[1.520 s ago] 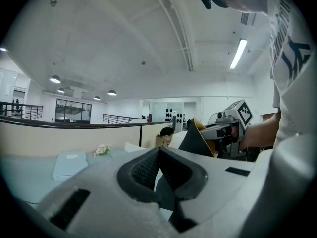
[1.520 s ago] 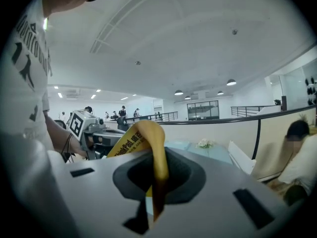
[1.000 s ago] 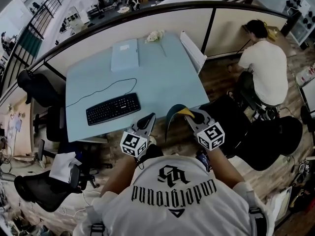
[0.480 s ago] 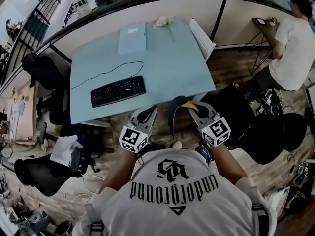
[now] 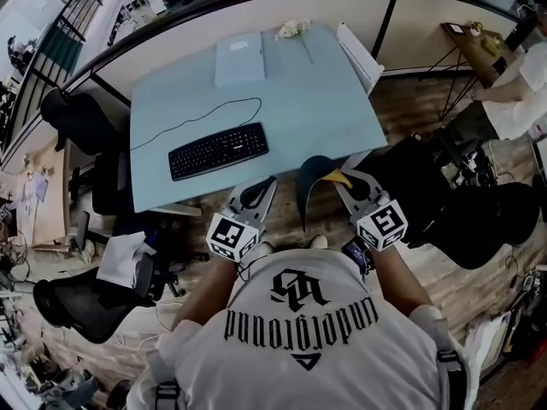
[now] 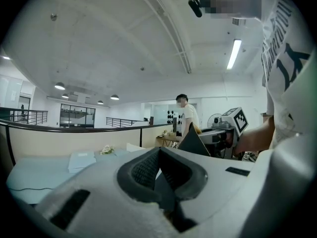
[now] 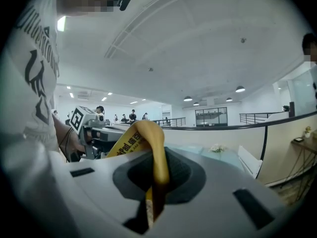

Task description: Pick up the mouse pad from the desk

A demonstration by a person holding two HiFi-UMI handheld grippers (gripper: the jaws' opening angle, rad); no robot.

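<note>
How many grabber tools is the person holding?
2. The left gripper, at the head view's left, has jaws together, empty; the right gripper, at its right, pinches the mouse pad.

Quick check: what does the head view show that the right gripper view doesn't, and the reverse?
Head view only: the black keyboard on the desk and the dark face of the mouse pad. Right gripper view only: the fingers pinching it, the print on its yellow side, and ceiling lights. Both: the mouse pad held in the right gripper, the left gripper beside it, and the desk.
</note>
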